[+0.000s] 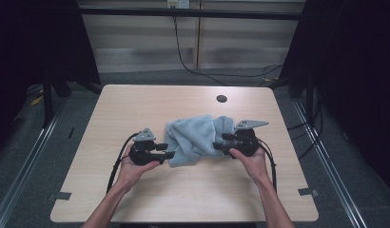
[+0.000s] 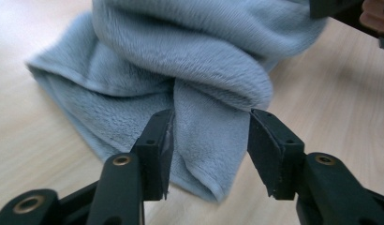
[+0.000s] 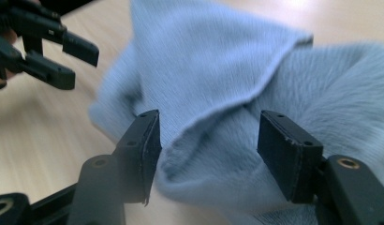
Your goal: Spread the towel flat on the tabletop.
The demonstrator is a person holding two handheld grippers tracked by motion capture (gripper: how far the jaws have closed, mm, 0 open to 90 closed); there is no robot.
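A crumpled light blue fleece towel [image 1: 198, 137] lies at the middle of the wooden table [image 1: 193, 194]. My left gripper [image 1: 170, 151] is at its left edge and my right gripper [image 1: 217, 142] at its right edge, both pointing inward. In the left gripper view a folded flap of the towel [image 2: 204, 140] sits between the open jaws of the left gripper [image 2: 211, 140], with a gap at the right pad. In the right gripper view the right gripper [image 3: 209, 145] straddles a fold of the towel [image 3: 204, 61] with its jaws wide, not pressing. The left gripper [image 3: 80, 63] shows farther off.
A round cable hole [image 1: 221, 99] sits near the table's far edge. Tape marks [image 1: 63, 195] lie at the front corners. Dark stands and cables [image 1: 183, 57] are on the floor beyond the table. Bare wood surrounds the towel on all sides.
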